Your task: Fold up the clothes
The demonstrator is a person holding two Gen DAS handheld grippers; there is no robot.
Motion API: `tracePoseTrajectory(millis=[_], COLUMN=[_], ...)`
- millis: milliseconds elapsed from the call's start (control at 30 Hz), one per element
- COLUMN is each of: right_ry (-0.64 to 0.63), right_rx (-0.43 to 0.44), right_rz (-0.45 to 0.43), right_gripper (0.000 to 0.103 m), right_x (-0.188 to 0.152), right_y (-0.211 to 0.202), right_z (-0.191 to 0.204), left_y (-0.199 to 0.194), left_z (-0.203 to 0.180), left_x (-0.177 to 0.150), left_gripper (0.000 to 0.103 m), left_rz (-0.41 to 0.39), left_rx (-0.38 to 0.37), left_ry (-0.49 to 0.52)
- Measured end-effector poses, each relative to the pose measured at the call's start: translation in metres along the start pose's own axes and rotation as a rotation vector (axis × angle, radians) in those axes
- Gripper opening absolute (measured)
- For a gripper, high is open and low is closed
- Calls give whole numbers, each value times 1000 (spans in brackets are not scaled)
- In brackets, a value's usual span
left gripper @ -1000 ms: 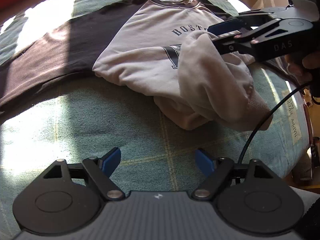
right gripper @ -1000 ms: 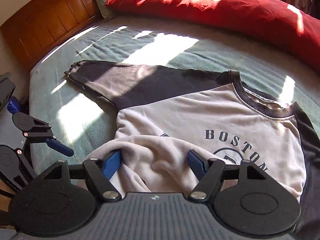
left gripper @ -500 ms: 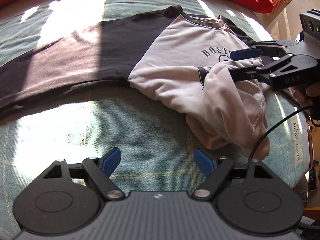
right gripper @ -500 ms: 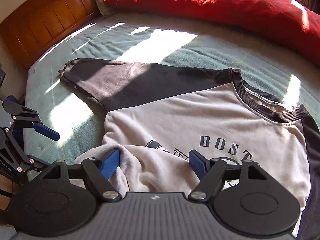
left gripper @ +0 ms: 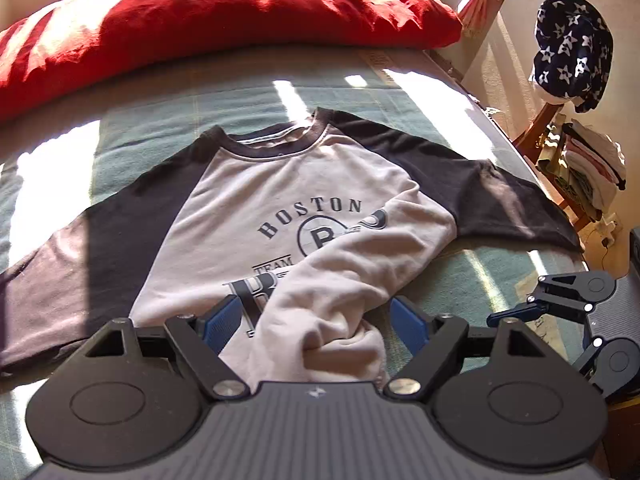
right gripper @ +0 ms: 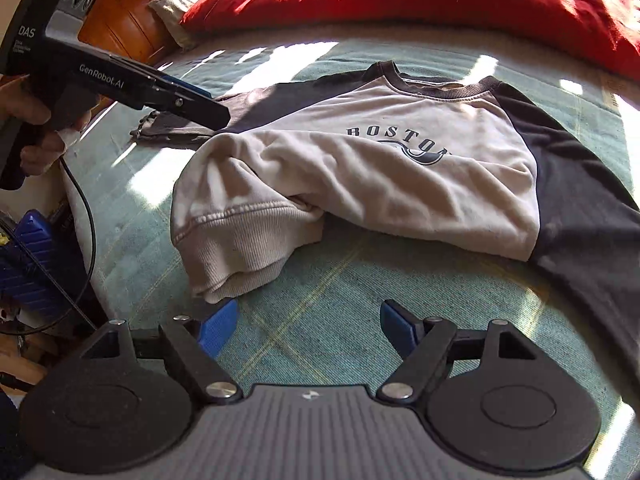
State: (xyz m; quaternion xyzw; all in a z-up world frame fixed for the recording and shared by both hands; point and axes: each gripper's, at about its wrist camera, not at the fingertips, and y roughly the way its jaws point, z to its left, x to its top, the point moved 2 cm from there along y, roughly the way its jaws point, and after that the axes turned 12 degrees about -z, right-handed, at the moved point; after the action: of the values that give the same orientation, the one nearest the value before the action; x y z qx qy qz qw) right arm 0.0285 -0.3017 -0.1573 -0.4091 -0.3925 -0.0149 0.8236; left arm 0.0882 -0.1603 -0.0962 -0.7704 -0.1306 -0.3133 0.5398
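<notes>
Left tongs [left gripper: 316, 322] gape wide, straddling the sweatshirt's [left gripper: 280, 208] bunched hem without pinching it. Right tongs [right gripper: 308, 326], also apart and empty, have that hem [right gripper: 236, 240] at eleven o'clock. The sweatshirt lies on the bed [right gripper: 328, 300], collar farthest, toward twelve; left is nearer.

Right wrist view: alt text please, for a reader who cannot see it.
A grey sweatshirt with dark sleeves and BOSTON lettering lies on a green bedspread, its hem bunched up at the near left. The open right gripper hovers empty over bare bedspread; the left gripper reaches in from the upper left.
</notes>
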Motion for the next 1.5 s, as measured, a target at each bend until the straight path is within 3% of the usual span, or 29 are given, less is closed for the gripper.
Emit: tracePoseTrajectory(millis=[133,267,400,633,767,833,933,1000,1167,1367,1500], right_ry=[65,94,91,169,182,187,196,193,182,433,488], right_rx=[9,-2,-56,-90,-81,-70,-59,-62,-21,115,144], right_rz=[-27,-38,-30,-78,-85,-82,-87,-100,-117,-197,-204], right_gripper=[82,85,85,85,85,85,85,84,68,67,67], right_x=[-33,-58,-72,-60,-47,-43,-38,-33,-9,7,10], right_y=[-30,-46,-47,-34,-20,-12,-2,6,32,75,108], right_z=[-13,-22,-27,-27,-19,-17,-15,-14,-17,-43,-46], left_y=[51,102,115,81,91,100,101,97,77,53,45], left_z=[-58,-79,-64,-19,10,29,47,47,46,55,64], left_x=[-9,-32,-46,-6,16,20,17,14,16,29,30], left_gripper=[82,82,81,81,81,81,82,82,81,81,81], left_rz=[102,195,273,171,143,170,185,166,104,36,25], left_rx=[-81,-38,55,41,90,156,93,78,35,1,3], left_ry=[28,67,99,160,246,242,169,172,168,110,98])
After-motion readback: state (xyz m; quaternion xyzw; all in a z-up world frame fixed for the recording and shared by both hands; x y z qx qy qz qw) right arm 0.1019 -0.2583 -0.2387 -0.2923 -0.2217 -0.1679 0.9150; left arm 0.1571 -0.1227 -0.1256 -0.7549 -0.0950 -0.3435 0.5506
